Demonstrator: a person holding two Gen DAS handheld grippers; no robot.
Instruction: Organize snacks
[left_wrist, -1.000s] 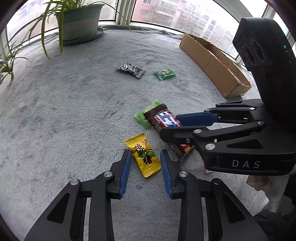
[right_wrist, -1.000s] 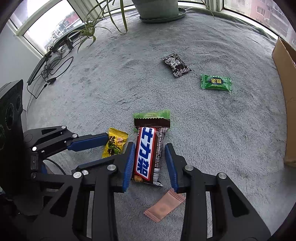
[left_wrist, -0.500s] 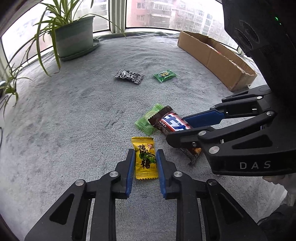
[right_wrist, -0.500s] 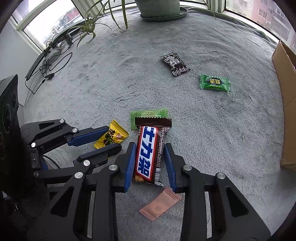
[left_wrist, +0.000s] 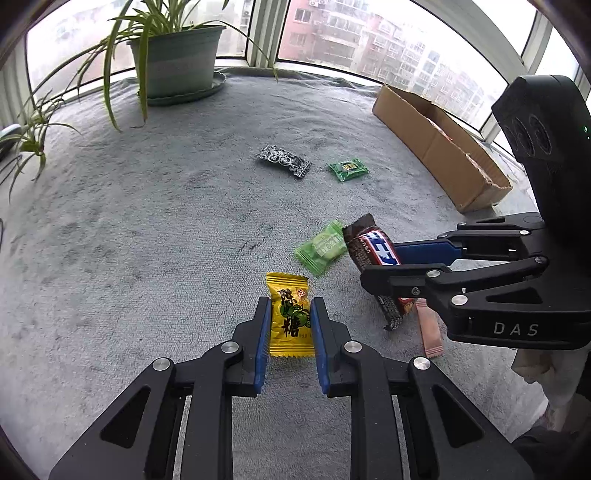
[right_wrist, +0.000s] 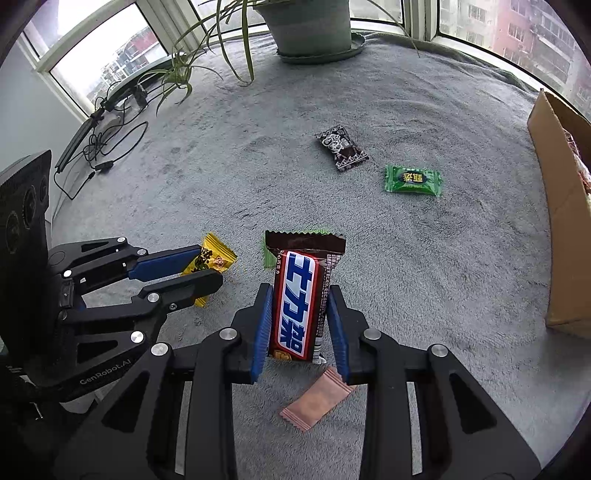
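Note:
My left gripper (left_wrist: 288, 314) is shut on a yellow candy packet (left_wrist: 289, 319), also seen in the right wrist view (right_wrist: 213, 260). My right gripper (right_wrist: 300, 295) is shut on a brown, red and blue chocolate bar (right_wrist: 301, 299) and holds it lifted off the grey blanket; the bar also shows in the left wrist view (left_wrist: 373, 254). A light green packet (left_wrist: 322, 247) lies just beyond both. A pink sachet (right_wrist: 314, 400) lies under the right gripper. A black packet (left_wrist: 283, 161) and a dark green candy (left_wrist: 348, 169) lie farther off.
An open cardboard box (left_wrist: 439, 146) stands at the right edge of the grey blanket (left_wrist: 147, 229). A potted plant (left_wrist: 177, 62) stands at the back by the windows. Cables (right_wrist: 99, 144) lie at the left edge in the right wrist view.
My left gripper has closed on the yellow candy packet. My right gripper has lifted the chocolate bar off the blanket, tilting its far end up.

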